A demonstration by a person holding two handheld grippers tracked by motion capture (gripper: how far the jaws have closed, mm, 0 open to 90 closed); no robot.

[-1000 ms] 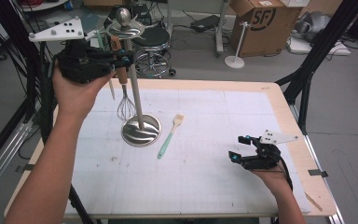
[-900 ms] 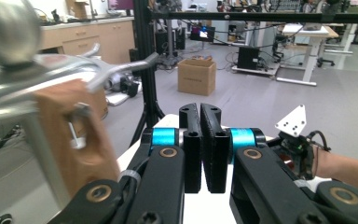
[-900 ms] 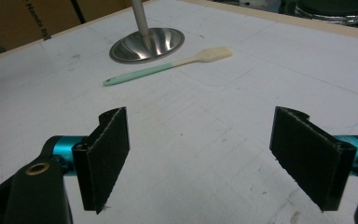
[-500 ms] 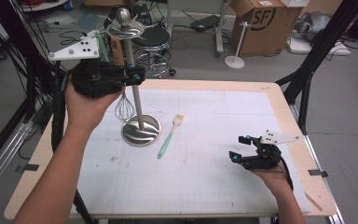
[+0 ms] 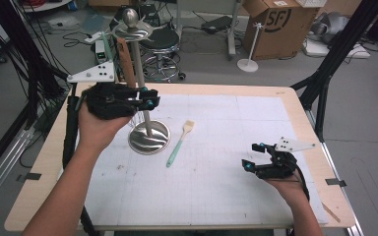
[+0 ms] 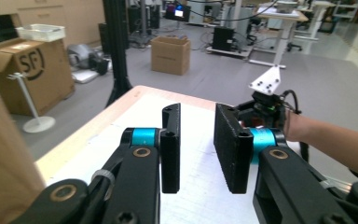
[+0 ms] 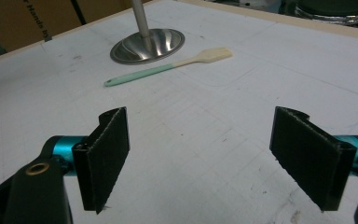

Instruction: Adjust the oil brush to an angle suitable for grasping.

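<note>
Desk [image 5: 236, 196] is carrying a white gridded mat; its near edge is getting cut off at the bottom of the high view. Stand [image 5: 149, 138] is sitting left of centre, a round steel base with a pole rising to a knobbed top disc. A wooden utensil [image 5: 126, 63] is hanging from that disc, lower end hidden behind the left tool [image 5: 148, 98]. A whisk is hanging there too, mostly hidden behind that tool, hard to make out. Left tool is hovering just beside the pole, jaws having just been opening, a small gap between them, nothing in it in the left gripper view. Right tool [image 5: 254, 156] is resting near the desk's right edge, jaws wide apart, empty. Brush [image 5: 179, 144], teal handle, is lying flat just right of the base.
</note>
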